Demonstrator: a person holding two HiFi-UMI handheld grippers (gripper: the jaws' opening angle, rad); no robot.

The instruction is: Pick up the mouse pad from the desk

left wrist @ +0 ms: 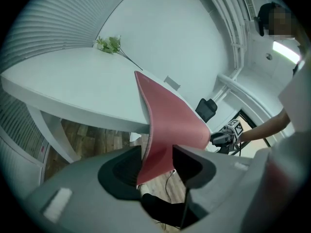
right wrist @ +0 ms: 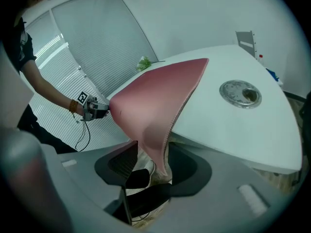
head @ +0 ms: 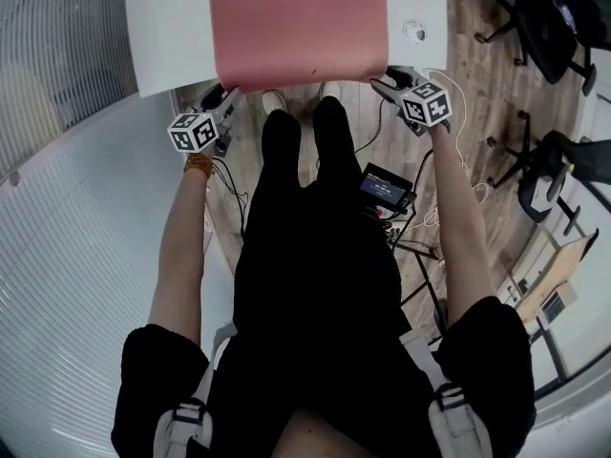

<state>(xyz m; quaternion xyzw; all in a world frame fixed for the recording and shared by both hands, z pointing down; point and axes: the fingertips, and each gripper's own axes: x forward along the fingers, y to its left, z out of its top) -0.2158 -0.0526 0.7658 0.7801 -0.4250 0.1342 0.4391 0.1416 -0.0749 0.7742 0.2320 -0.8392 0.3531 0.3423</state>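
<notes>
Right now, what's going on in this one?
A person stands at a white desk with a gripper in each hand. The left gripper and the right gripper each have their fingers closed on a near corner of the pink mouse pad. The pad's near edge is off the desk and bowed, while its far part looks to lie on the top. A round metal grommet sits in the desk beside it.

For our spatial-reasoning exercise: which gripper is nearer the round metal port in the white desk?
Right. The right gripper grips the pink mouse pad corner beside the round metal port; the left gripper holds the opposite corner, farther away.
</notes>
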